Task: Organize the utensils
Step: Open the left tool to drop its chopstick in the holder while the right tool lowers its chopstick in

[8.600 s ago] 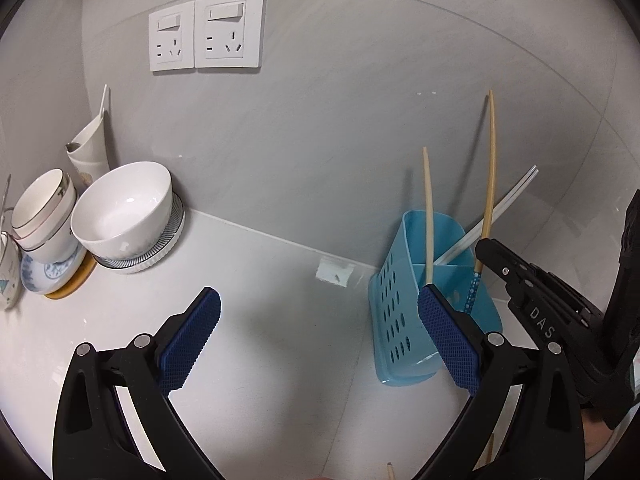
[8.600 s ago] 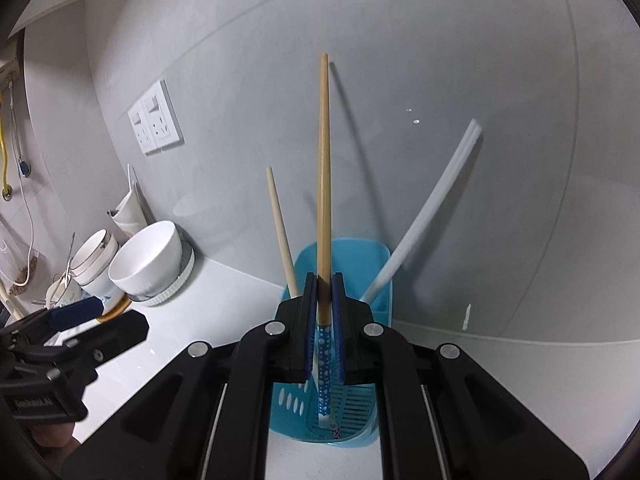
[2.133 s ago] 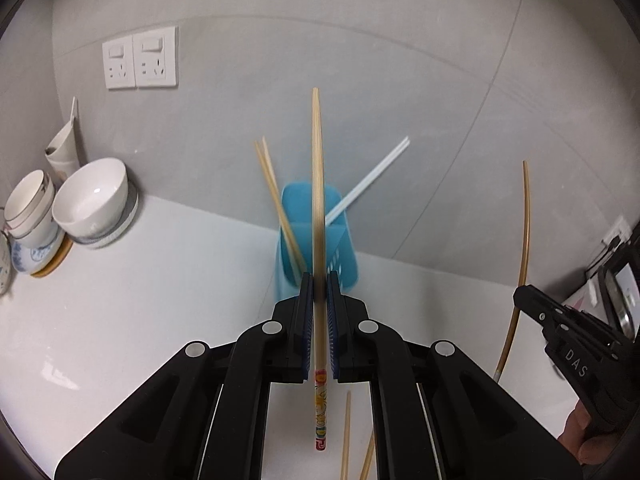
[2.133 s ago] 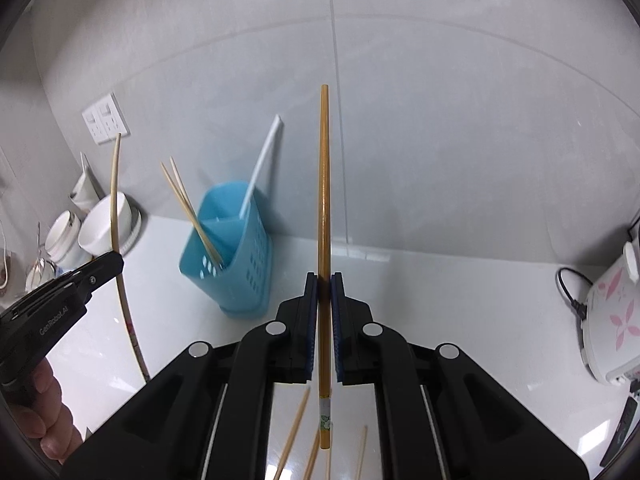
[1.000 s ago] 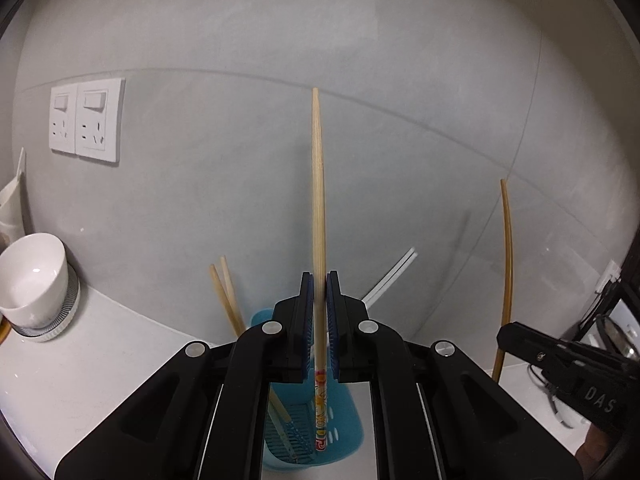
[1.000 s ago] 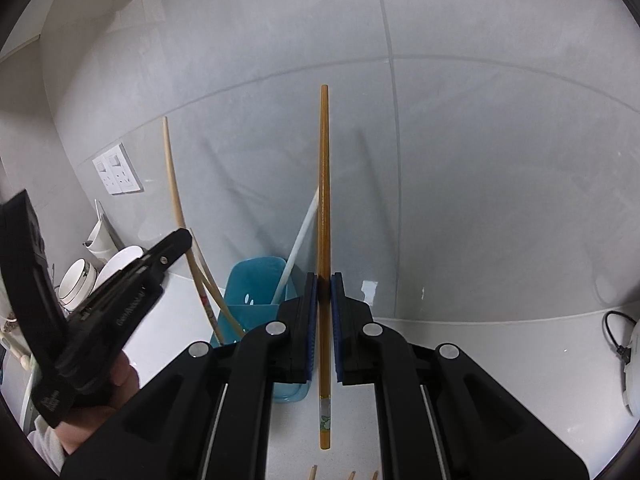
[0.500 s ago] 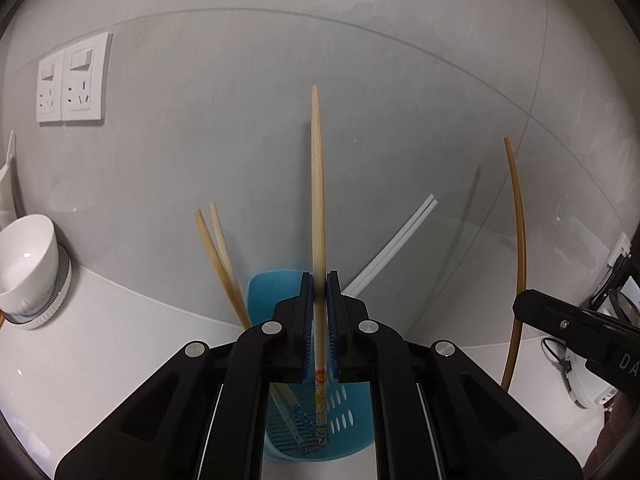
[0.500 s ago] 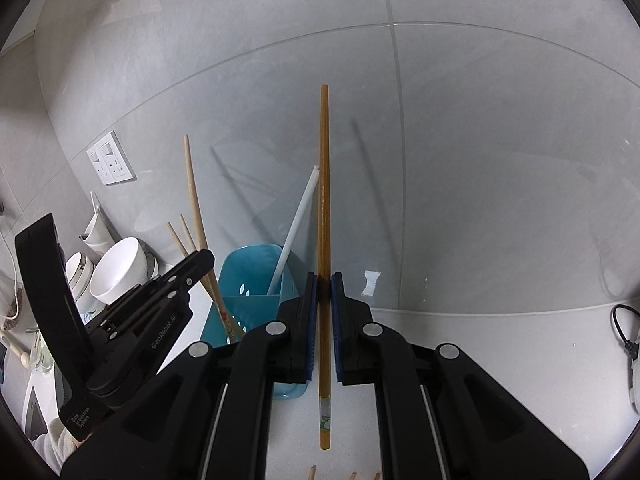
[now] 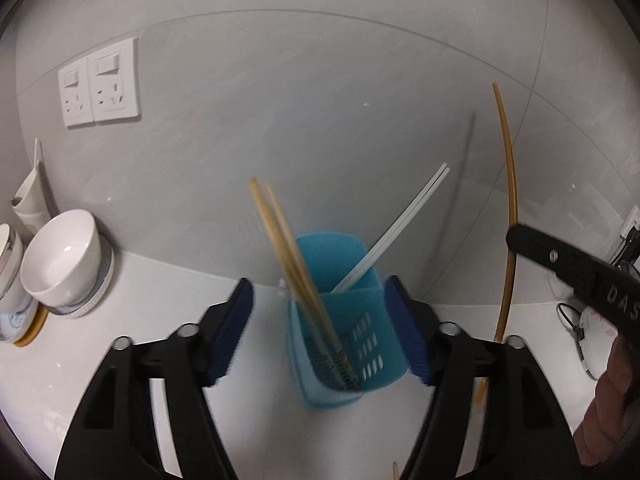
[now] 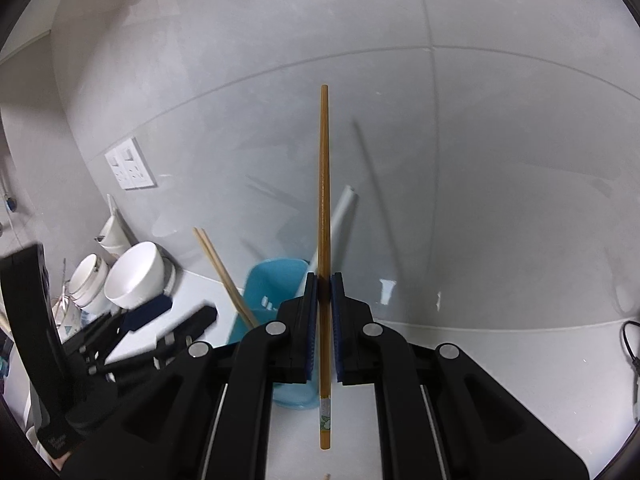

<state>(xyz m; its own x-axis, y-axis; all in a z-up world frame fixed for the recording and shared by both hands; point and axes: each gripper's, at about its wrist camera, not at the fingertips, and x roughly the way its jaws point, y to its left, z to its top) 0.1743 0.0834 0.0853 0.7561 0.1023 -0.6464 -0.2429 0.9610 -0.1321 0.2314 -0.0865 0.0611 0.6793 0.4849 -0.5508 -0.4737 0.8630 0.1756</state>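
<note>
Left wrist view: the left gripper [image 9: 318,330] is spread wide, its blue pads [image 9: 230,330] standing at 9 and 3 o'clock of the caddy [image 9: 344,344] with nothing between them. That spacing suits a tool with no load, clear of the rim. In the caddy's near compartment lean the bamboo sticks [image 9: 292,264], tips up toward 11 o'clock (blur hides whether there are 2 or 3). The white sticks [image 9: 394,232] slant out of the far compartment toward 1 o'clock, so the divider keeps the 2 kinds apart. At 3 o'clock the right gripper [image 9: 516,236] carries a darker stick [image 9: 508,200] upright, well apart from the caddy. Bowls [image 9: 60,256] sit at 9 o'clock by the wall, below the sockets [image 9: 100,82]. One more stick end [image 9: 396,470] shows at 6 o'clock on the counter [image 9: 152,280].

Right wrist view: the right gripper is pressed together on the darker stick, pinching it low on its length, so most of it rises toward 12 o'clock and a short printed end hangs below the pads. Held vertical like this, it is probably meant to drop end-first into the caddy, which lies behind the pads at about 10 o'clock. The left gripper sits at 8 o'clock, leaving the opening free. Judging by the stray stick end at 6 o'clock, some sorting remains.
</note>
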